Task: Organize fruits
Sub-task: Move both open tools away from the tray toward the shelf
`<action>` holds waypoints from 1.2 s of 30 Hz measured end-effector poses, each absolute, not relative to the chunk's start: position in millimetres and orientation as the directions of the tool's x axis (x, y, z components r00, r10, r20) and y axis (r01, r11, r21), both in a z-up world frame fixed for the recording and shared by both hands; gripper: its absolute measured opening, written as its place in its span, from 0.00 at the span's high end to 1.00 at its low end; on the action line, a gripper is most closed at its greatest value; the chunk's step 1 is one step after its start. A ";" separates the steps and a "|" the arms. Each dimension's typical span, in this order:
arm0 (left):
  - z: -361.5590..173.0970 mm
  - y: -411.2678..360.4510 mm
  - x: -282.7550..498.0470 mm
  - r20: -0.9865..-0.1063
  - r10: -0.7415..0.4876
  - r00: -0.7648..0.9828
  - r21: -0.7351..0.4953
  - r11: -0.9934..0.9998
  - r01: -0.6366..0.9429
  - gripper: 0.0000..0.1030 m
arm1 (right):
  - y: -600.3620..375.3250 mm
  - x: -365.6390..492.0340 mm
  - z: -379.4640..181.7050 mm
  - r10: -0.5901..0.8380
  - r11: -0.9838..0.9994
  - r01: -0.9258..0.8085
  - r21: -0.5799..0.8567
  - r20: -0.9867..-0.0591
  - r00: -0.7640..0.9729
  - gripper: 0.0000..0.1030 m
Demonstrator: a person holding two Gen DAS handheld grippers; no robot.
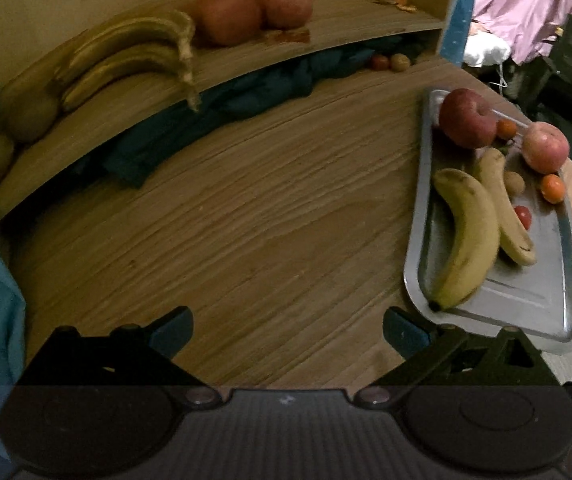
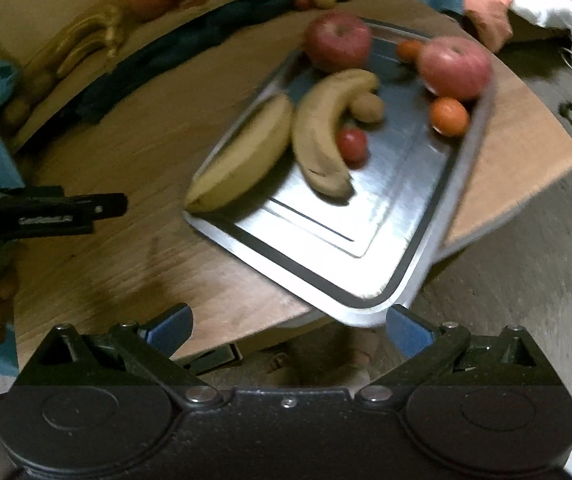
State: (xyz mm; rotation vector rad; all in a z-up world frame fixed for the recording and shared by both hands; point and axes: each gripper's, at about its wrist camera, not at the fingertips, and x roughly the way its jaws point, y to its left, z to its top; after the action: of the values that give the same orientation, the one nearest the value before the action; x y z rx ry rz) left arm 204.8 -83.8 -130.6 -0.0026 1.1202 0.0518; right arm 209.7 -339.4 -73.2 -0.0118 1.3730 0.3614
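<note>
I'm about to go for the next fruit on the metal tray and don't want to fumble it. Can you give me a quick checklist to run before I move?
1. Left tongs open and holding nothing: ok.
2. Right tongs open and holding nothing: ok.
3. Fruit left on the tray: ok; two bananas, two apples and small fruits lie there.
4. Tray fully supported: not ok; its near corner overhangs the table edge.
5. Room on the shelf: ok; bare wood shows right of its apples.
6. Sharp view of the tray: not ok; the right wrist picture is motion blurred.
</note>
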 end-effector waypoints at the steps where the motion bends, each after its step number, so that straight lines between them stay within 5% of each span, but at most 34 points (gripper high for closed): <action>1: -130.8 -84.8 206.2 -0.900 0.045 0.433 0.025 0.998 -0.051 0.00 | -337.6 214.1 -72.5 0.253 0.939 -0.276 0.206 -0.956 0.146 0.01; 12: -131.8 -110.8 260.9 -0.901 0.089 0.425 0.031 0.989 -0.142 0.00 | -339.0 287.0 -63.7 0.318 0.849 -0.481 0.220 -0.939 0.131 0.01; 20: -134.7 -142.3 337.9 -0.875 0.098 0.474 -0.007 0.977 -0.215 0.00 | -362.8 378.2 -38.6 0.405 0.793 -0.590 0.152 -0.855 0.324 0.01; 25: -135.2 -159.3 388.8 -0.848 0.104 0.520 -0.018 0.974 -0.225 0.00 | -370.8 447.2 -59.7 0.354 0.794 -0.606 0.041 -0.842 0.407 0.01; 32: -140.4 -171.8 425.9 -0.831 0.123 0.542 -0.017 0.969 -0.245 0.00 | -366.4 515.0 -100.4 0.382 0.776 -0.627 0.062 -0.838 0.389 0.02; 36: -145.3 -168.6 433.7 -0.833 0.142 0.534 -0.020 0.958 -0.286 0.00 | -355.3 536.4 -120.0 0.423 0.746 -0.658 0.103 -0.836 0.349 0.12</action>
State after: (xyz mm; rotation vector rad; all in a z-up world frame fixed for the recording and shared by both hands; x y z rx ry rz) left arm 433.7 -168.6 -145.3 -0.1609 0.9750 0.2562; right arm 536.4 -355.3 -120.0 -0.2708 0.9893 0.7113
